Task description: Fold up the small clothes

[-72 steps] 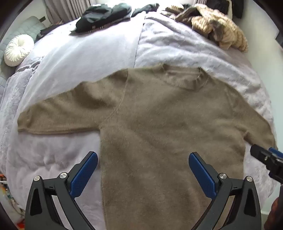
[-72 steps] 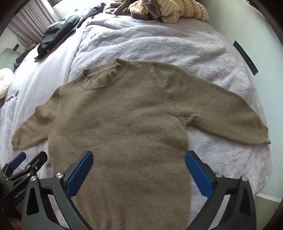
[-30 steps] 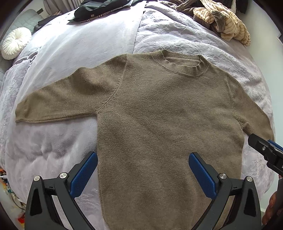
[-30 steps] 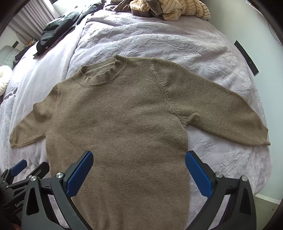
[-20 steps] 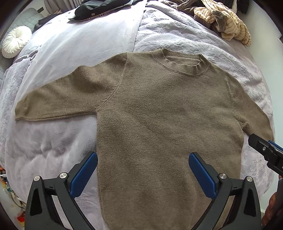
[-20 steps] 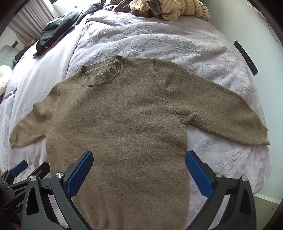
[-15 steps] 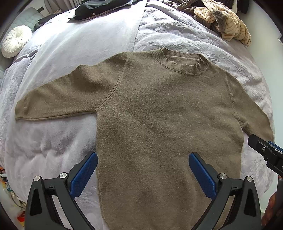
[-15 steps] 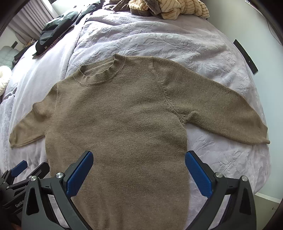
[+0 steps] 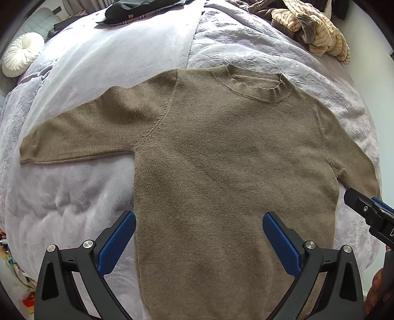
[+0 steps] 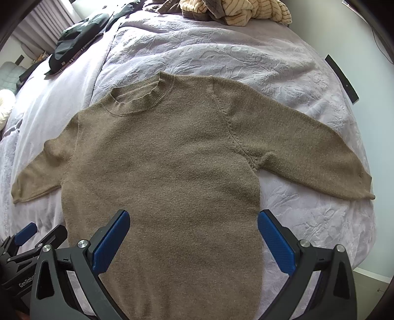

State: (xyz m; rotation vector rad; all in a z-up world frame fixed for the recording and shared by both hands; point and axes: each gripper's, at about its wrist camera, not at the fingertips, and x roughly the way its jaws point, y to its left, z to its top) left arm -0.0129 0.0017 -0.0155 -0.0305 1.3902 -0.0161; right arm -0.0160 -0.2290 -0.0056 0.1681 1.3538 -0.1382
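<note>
An olive-brown knit sweater (image 9: 221,157) lies flat and face up on the lilac bed cover (image 9: 73,192), collar away from me, both sleeves spread out to the sides. It also shows in the right wrist view (image 10: 167,167). My left gripper (image 9: 199,236) is open and empty, hovering over the sweater's lower body. My right gripper (image 10: 193,236) is open and empty, also above the lower body. Each gripper shows at the edge of the other's view.
A striped beige garment pile (image 9: 317,32) and dark clothes (image 9: 138,9) lie at the far end of the bed. A round white cushion (image 9: 22,54) sits far left. The bed's right edge (image 10: 364,246) drops to the floor by a wall.
Both views have shifted slightly; the sweater sits a little nearer and more centred than 2.4 s ago. The sweater itself has not moved. Both grippers stay open.
</note>
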